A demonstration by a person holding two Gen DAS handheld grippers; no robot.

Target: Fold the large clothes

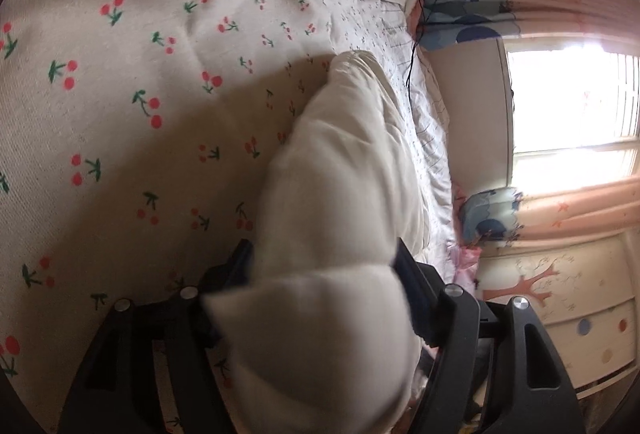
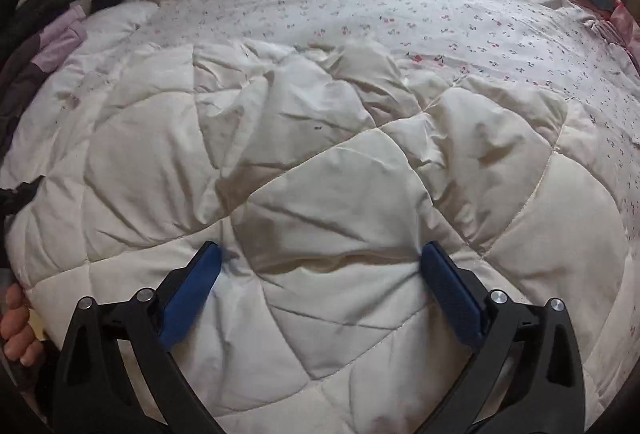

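Observation:
A large white quilted comforter [image 2: 320,162] with a small floral print on its other face lies bunched on the bed. In the left wrist view a thick fold of the comforter [image 1: 344,170] runs between the jaws of my left gripper [image 1: 324,266], which is shut on it above the cherry-print sheet [image 1: 120,74]. My right gripper [image 2: 320,258] is wide open, its blue pads [image 2: 192,286] resting against the comforter's white padded side with a puffed panel between them.
A window [image 1: 572,102] with pink curtains and a painted dresser [image 1: 560,298] stand beside the bed. Blue patterned pillows [image 1: 460,10] lie along the bed edge. Dark clothes [image 2: 36,10] are piled at the far left. A hand [image 2: 16,326] grips the comforter edge.

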